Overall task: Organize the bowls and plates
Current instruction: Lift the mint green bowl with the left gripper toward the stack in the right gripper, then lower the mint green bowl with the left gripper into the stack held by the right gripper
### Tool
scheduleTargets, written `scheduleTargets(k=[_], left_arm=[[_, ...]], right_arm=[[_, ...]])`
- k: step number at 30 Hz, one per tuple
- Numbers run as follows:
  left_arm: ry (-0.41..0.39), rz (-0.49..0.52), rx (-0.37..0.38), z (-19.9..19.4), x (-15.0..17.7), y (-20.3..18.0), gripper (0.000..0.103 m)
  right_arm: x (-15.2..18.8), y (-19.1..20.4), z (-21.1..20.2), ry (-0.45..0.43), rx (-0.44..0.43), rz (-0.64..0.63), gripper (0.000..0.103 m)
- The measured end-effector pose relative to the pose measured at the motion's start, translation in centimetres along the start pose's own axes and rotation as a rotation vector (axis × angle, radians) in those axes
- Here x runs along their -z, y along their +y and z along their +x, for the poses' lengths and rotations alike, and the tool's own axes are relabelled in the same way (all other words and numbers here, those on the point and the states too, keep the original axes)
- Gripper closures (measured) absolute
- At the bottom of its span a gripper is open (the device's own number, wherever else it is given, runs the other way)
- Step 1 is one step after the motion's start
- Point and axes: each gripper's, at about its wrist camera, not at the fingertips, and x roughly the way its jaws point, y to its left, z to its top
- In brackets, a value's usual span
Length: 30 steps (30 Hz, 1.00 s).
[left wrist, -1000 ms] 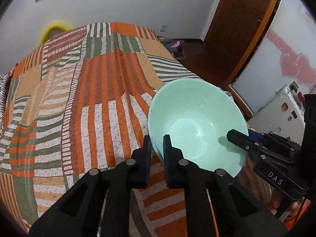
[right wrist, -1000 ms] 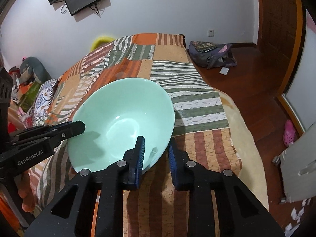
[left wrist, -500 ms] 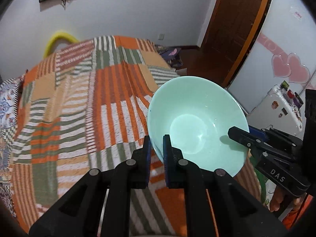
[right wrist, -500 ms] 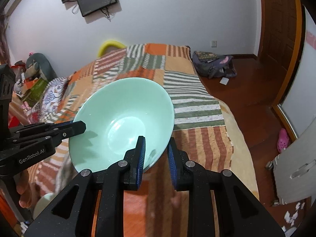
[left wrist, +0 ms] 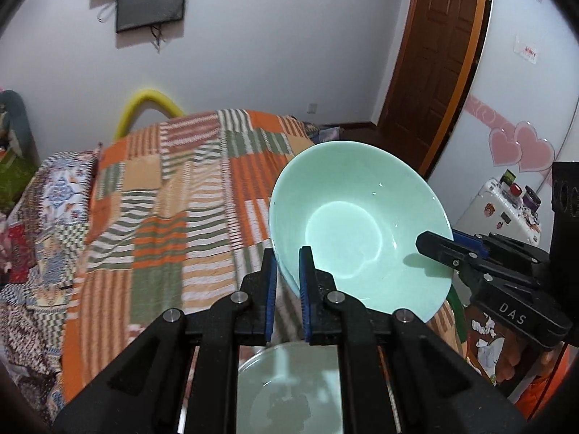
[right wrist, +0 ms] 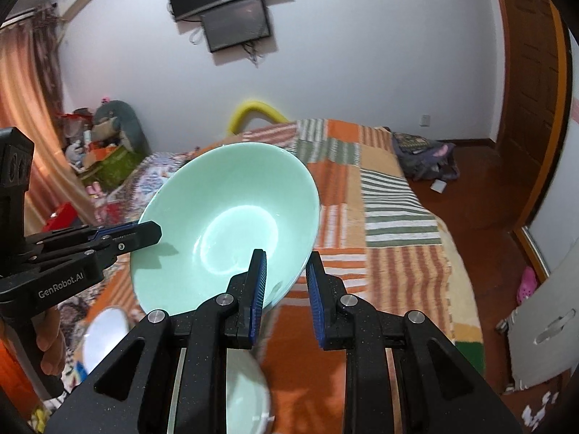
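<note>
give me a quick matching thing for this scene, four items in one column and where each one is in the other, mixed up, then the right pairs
Items
1. mint-green bowl
2. pale dish
3. dark screen
4. yellow tube

Places
A. mounted on the white wall
B. arching up behind the far end of the bed
C. held at its rim between the left gripper and the right gripper
D. low down, under the raised bowl

Pairs: 1-C, 2-D, 3-A, 4-B
</note>
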Motion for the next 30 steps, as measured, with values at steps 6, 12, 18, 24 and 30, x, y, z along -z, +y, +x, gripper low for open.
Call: scheduleTargets(k=[6, 12, 18, 24, 30], left_arm=[[-0.049, -0.021, -0.052, -5.7, 2.0, 2.6, 0.093], [-0.07, -0.057, -0.112, -10.1, 4.7, 5.3, 0.093], [-0.062, -0.127, -0.154, -12.4, 7.8, 9.1, 0.093], [-0.014, -0.231, -0.162, -12.2, 11.2, 12.9, 0.093], [0.03, -0.308, -0.174, -11.0, 14.5, 15.6, 0.093]], right_arm=[[0.7, 4.2, -0.2, -0.005, -0.067, -0.042, 0.083], [1.3, 8.2, 0.3, 0.007, -0.134, -0.09, 0.082], [3.0, 11.9, 0.9, 0.029, -0.199, -0.142, 0.082], [4.9, 15.2, 2.7, 0.079, -0.247, -0.176, 0.082], [7.0, 17.1, 4.8, 0.143, -0.274, -0.193, 0.082]])
